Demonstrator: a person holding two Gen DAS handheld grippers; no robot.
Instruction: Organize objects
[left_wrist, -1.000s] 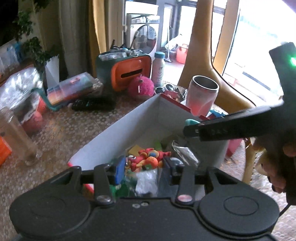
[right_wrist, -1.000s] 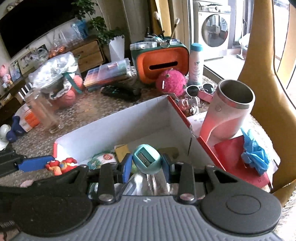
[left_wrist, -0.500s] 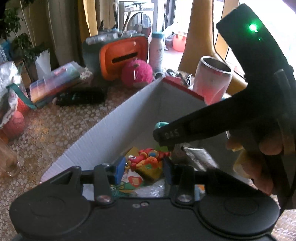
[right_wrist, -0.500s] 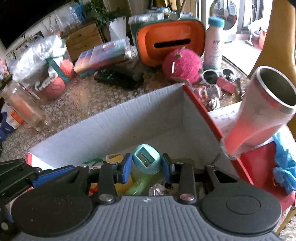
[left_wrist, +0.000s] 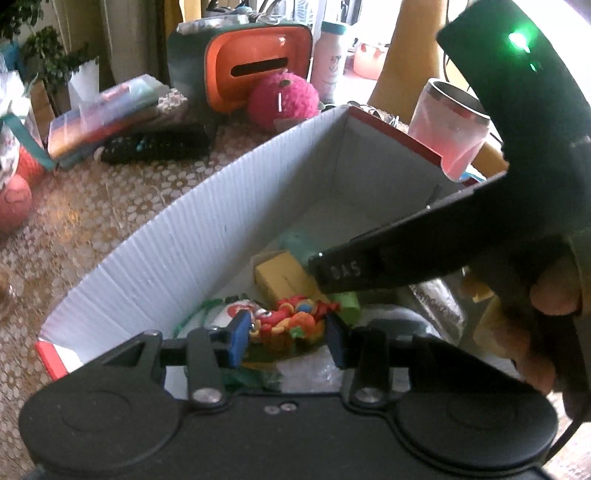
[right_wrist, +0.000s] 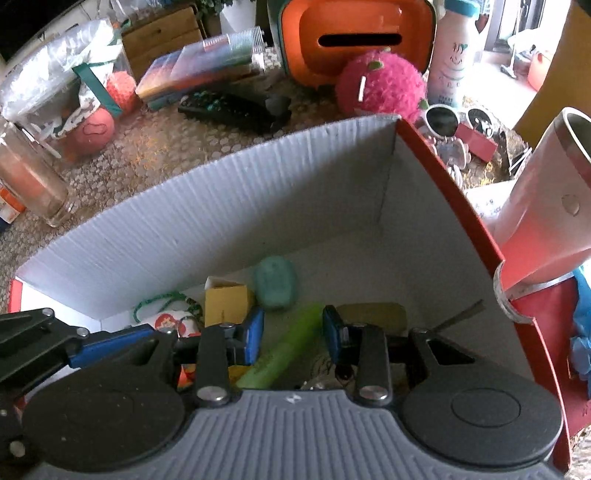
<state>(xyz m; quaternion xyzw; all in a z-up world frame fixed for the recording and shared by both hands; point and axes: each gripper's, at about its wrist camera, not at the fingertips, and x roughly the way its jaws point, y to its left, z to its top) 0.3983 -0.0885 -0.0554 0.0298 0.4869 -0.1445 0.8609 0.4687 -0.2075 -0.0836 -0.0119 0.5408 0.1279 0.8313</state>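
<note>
Cluttered bench (right_wrist: 147, 147) all around, patterned top, and both tongs are angled down into the white corrugated box (right_wrist: 184, 229). Left tongs (left_wrist: 284, 332), bottom centre of their view, clamped on a colourful red-and-orange toy (left_wrist: 291, 323), held just above the jumble on the box floor. Right tongs (right_wrist: 291, 332) stand apart with nothing pinched; a green marker (right_wrist: 284, 350) lies on the floor below, running through the gap. Just beyond their tips a teal case (right_wrist: 275, 282) rests in the box, with a yellow carton (right_wrist: 225, 306) to its left. Outside the box: pink tumbler (right_wrist: 546, 214) at right, fluffy pink ball (right_wrist: 380, 83) and black remote (right_wrist: 232, 109) above.
</note>
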